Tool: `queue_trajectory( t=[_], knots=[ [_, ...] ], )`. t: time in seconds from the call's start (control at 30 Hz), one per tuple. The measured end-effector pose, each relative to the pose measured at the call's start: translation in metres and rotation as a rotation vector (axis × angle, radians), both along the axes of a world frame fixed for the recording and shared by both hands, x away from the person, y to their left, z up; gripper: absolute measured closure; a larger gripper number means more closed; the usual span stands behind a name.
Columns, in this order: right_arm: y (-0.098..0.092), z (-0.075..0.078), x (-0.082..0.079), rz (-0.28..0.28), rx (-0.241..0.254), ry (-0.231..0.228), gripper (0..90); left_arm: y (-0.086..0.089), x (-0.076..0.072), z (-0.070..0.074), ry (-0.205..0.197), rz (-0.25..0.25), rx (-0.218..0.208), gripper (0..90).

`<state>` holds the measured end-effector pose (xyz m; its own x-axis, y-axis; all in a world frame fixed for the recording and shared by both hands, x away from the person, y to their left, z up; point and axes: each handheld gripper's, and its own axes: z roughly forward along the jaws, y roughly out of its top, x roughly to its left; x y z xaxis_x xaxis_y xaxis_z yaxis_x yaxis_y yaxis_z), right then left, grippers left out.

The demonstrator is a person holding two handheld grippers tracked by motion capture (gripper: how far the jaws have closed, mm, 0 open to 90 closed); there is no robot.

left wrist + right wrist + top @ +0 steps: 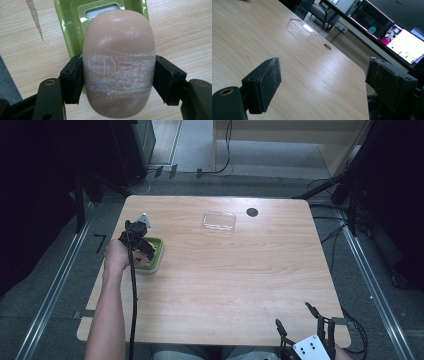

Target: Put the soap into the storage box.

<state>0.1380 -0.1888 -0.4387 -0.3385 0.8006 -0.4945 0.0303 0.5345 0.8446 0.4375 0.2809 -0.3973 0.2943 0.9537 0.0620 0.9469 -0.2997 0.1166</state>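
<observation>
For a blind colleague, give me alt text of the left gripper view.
The left gripper clamps a tan oval soap bar, scuffed white, between its black pads, above a green soap dish on the wooden table.

One wooden table (240, 285) spans the middle of the high view. On it, at centre left of the frame, sits one green soap dish (156, 251). One bar of beige soap (118, 62) takes up the centre of the left gripper view (its surface streaked with white scuffs). One clear plastic lid (219, 221) lies at upper centre of the high view, with one small dark round hole (252, 212) just to its right. Two grippers are counted: the left gripper (141, 251) at centre left and the right gripper (300, 317) at the bottom right. Two lit screens (402, 37) glow at the upper right of the right gripper view.
</observation>
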Motion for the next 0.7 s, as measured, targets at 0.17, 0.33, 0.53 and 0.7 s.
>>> queue_trajectory(
  t=[0.17,0.33,0.53,0.7],
  knots=[
    [0.000,0.000,0.000,0.003,0.002,0.001,13.2,-0.001,0.003,-0.004,0.005,0.005,0.008,33.8],
    [0.001,0.000,0.001,0.007,0.003,0.001,13.2,-0.001,0.006,-0.007,0.004,0.012,0.017,33.8],
    [0.000,0.000,0.001,0.006,0.002,0.002,13.2,-0.003,0.010,-0.010,-0.004,0.020,0.022,33.8],
    [-0.001,0.000,0.001,0.006,0.000,0.000,13.2,-0.003,0.014,-0.016,-0.002,0.037,0.030,33.7]
  ],
)
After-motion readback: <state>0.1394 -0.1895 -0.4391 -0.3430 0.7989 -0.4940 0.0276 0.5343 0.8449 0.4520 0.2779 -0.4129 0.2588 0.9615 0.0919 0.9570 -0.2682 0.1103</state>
